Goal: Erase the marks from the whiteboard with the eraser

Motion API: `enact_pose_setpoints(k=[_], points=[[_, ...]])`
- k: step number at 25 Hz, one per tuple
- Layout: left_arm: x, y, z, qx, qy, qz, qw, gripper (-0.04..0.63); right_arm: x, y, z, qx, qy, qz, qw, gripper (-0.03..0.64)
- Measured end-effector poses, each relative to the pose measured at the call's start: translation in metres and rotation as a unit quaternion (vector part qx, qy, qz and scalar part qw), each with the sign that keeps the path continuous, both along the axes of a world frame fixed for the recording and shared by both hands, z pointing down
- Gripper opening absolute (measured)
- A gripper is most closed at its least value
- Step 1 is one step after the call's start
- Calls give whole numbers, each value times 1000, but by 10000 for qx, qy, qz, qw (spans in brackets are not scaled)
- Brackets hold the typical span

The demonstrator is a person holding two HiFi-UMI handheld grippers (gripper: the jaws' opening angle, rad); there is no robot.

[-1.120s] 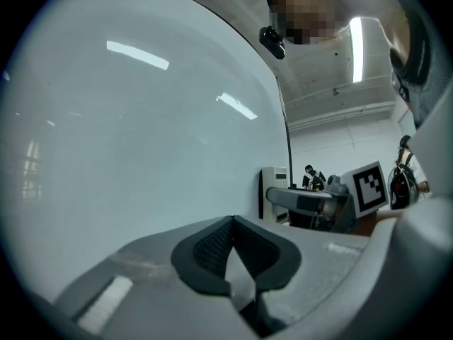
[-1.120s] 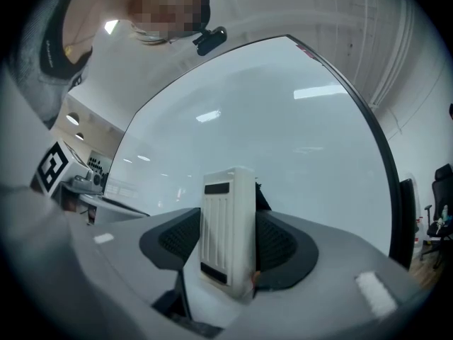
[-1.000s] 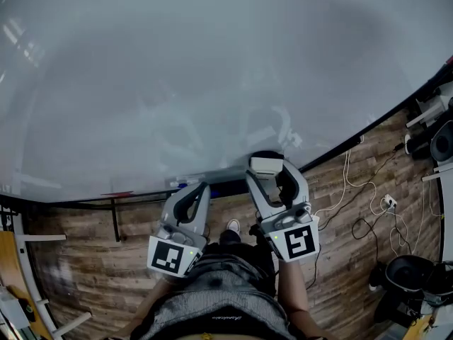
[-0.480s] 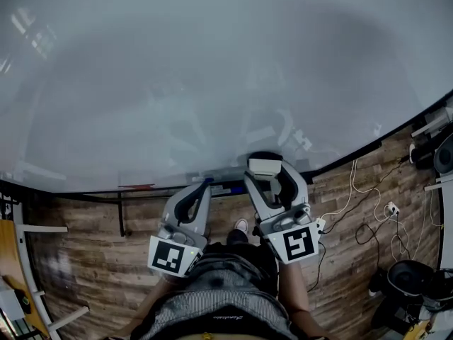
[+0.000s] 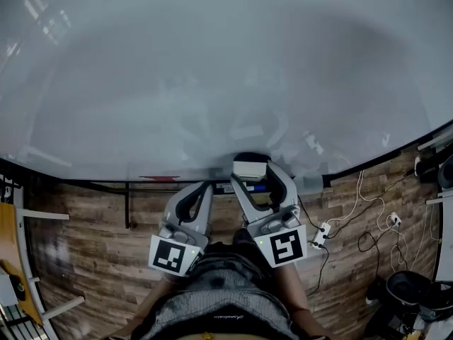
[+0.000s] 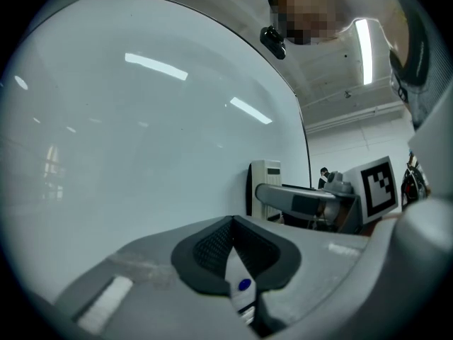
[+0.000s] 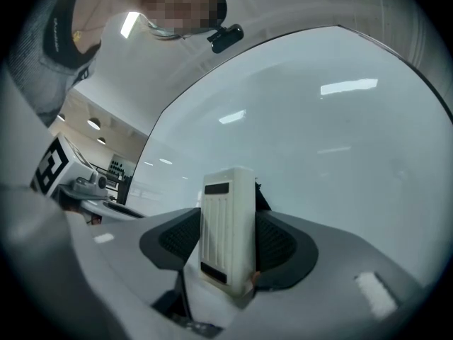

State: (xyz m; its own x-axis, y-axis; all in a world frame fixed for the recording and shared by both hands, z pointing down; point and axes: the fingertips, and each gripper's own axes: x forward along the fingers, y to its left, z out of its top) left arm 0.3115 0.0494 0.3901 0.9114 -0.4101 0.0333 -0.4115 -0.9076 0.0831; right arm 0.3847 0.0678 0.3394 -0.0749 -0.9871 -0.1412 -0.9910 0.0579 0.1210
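Whiteboard (image 5: 212, 62): cut off at the top, left and right frame edges; any marks too faint to tell. Eraser (image 7: 228, 211): lower end hidden between the right gripper (image 7: 228, 245) jaws.

We see a cream ribbed plastic eraser (image 7: 228, 229) and a pale grey glossy whiteboard (image 5: 212, 69). The wood-plank floor (image 5: 85, 225) is streaky brown.

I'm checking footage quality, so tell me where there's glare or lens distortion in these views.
Head view: fisheye bows the whiteboard; faint glare upper left. Left gripper view: bright light streaks on the board, dark rounded corners. Right gripper view: eraser sharp, similar streaks.
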Motion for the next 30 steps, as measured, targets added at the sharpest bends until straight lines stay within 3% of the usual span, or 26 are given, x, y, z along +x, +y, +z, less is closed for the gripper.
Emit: enact_pose_setpoints(k=[10, 23, 30], points=[[-112, -44, -1, -27, 69, -586, 9983, 3, -92, -45, -5, 43, 306, -126, 9994, 241], [-189, -70, -1, 24, 227, -485, 9986, 3, -104, -56, 2, -155, 249, 409, 9987, 241], [-234, -78, 10, -26, 7, -485, 9988, 3, -125, -70, 1, 77, 30, 617, 9981, 241]])
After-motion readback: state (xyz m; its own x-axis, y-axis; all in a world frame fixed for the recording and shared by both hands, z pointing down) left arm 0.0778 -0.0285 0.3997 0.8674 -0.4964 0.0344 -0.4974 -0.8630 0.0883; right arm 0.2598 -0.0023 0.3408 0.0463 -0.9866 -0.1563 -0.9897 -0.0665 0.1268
